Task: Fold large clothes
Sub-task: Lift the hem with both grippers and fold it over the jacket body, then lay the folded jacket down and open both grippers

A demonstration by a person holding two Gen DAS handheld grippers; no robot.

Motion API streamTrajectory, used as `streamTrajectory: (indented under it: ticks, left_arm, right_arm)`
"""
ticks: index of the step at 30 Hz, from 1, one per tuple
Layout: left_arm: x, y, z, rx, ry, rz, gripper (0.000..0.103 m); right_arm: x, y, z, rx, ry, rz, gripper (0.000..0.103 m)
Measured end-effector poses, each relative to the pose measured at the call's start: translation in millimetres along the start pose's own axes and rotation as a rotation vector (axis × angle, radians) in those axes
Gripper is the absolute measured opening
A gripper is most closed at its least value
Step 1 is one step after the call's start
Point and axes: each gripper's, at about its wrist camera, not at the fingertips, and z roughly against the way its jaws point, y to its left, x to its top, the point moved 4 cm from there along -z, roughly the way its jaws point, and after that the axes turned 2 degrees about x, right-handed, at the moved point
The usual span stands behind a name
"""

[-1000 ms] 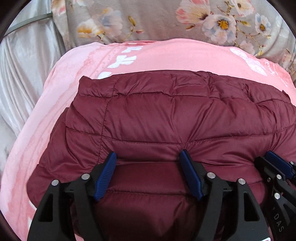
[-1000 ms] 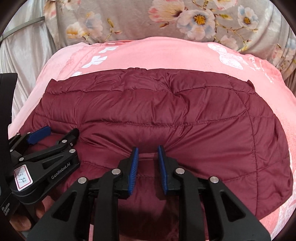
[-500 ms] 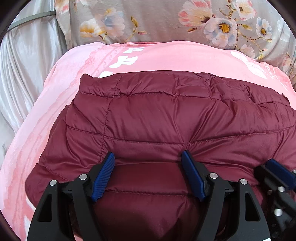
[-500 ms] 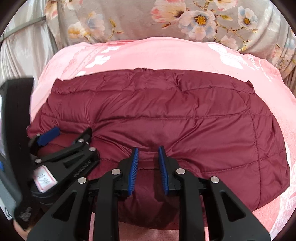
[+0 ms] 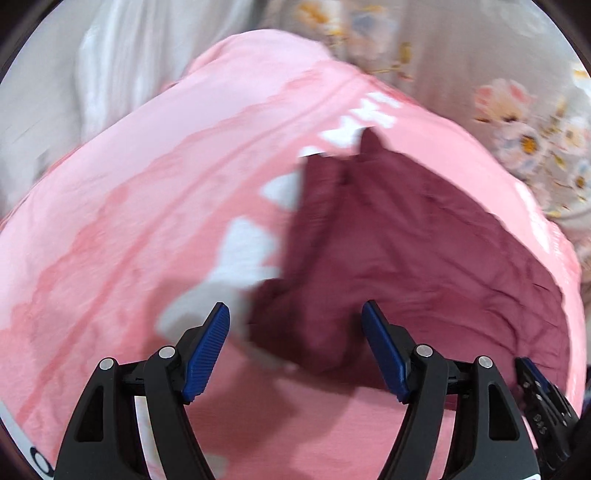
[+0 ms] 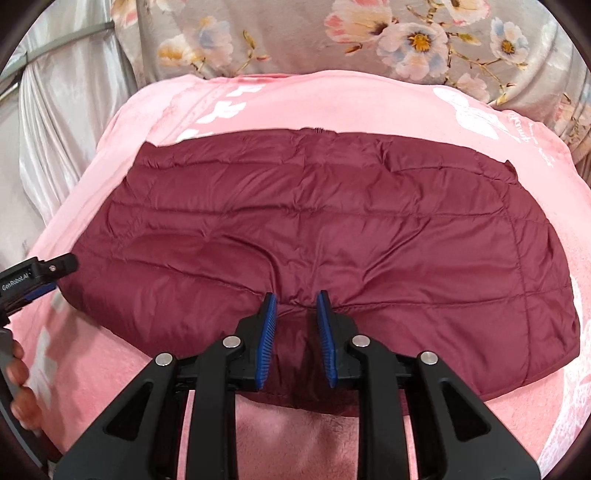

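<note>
1. Jacket [image 6: 314, 236] first: the maroon quilted garment lies folded and flat on the pink blanket [image 6: 332, 107], its long axis running side to side across the right wrist view, straight far edge toward the floral fabric [image 6: 295, 33] behind.
2. Your right tool [image 6: 295, 332] has its jaws close together, pinching a ridge of the jacket's near edge between the blue pads.
3. Your left tool [image 5: 295, 350] has swung out to the jacket's left end since a moment ago, when it sat over the near edge. Its jaws stand wide apart with nothing clamped; pink blanket and the jacket's left corner show between them, though that view is blurred.
4. Step in hand, as I read it: the lengthwise fold looks done, and you are repositioning for a crosswise fold.
5. Next move calls for closing the left tool on the left end through all layers, then carrying it across toward the right end while the right tool anchors the near edge.
6. Slippery padded shell may spring back; press it flat after folding.
</note>
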Motion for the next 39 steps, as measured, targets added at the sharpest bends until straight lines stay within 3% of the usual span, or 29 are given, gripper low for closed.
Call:
streamTrajectory:
  ticks: [4,9,10,12,13,16,22,26,30,35,38,39]
  left_arm:
    - [-6.8,10.7,-19.7,-0.139,0.1,0.135,0.071]
    - [-1.2,-17.5,-23.8,-0.216,0.095,0.112,0.068]
    - [0.2,-25.6,-23.1,-0.247,0.1,0.102,0.05]
    - [4.0,-38.2,-15.8,-0.265,0.09,0.064,0.026]
    - [7.8,-46.1,-4.5,-0.267,0.06,0.03,0.018]
    - [18.5,-65.2,26.0,-0.305,-0.01,-0.025,0.013]
    - [28.8,-145.9,95.7,-0.407,-0.123,-0.247,0.012]
    - [13.0,-210.4,121.7,-0.476,-0.128,-0.385,0.012]
    - [-19.7,-276.0,113.6,-0.512,-0.052,-0.495,0.012]
    - [-87.0,-332.1,71.3,-0.428,0.122,-0.613,0.02]
    - [-105.7,-329.1,76.3,-0.434,0.186,-0.607,0.032]
    - [-104.9,-324.3,82.2,-0.459,0.189,-0.588,0.045]
  right_arm:
    - [-2.4,-4.9,-7.8,0.023,0.003,-0.018,0.022]
    - [-1.6,-6.4,-5.9,0.033,0.01,-0.025,0.022]
    - [-1.2,-8.3,-1.2,0.046,0.012,-0.046,0.022]
    - [-2.4,-11.6,11.6,0.077,0.001,-0.082,0.022]
    - [-4.2,-12.0,15.6,0.08,-0.003,-0.079,0.022]
    - [-15.4,-12.0,16.6,0.093,0.016,-0.073,0.022]
    - [-17.0,-14.0,14.7,0.114,0.029,-0.075,0.022]
    - [-11.8,-52.1,46.7,0.118,0.014,-0.17,0.02]
    - [-16.3,-113.4,78.4,-0.028,-0.014,-0.228,0.022]
    - [-31.4,-174.2,101.2,-0.107,-0.036,-0.353,0.024]
    - [-31.9,-194.3,116.9,-0.122,-0.072,-0.39,0.025]
    - [-30.3,-198.6,122.2,-0.12,-0.089,-0.397,0.029]
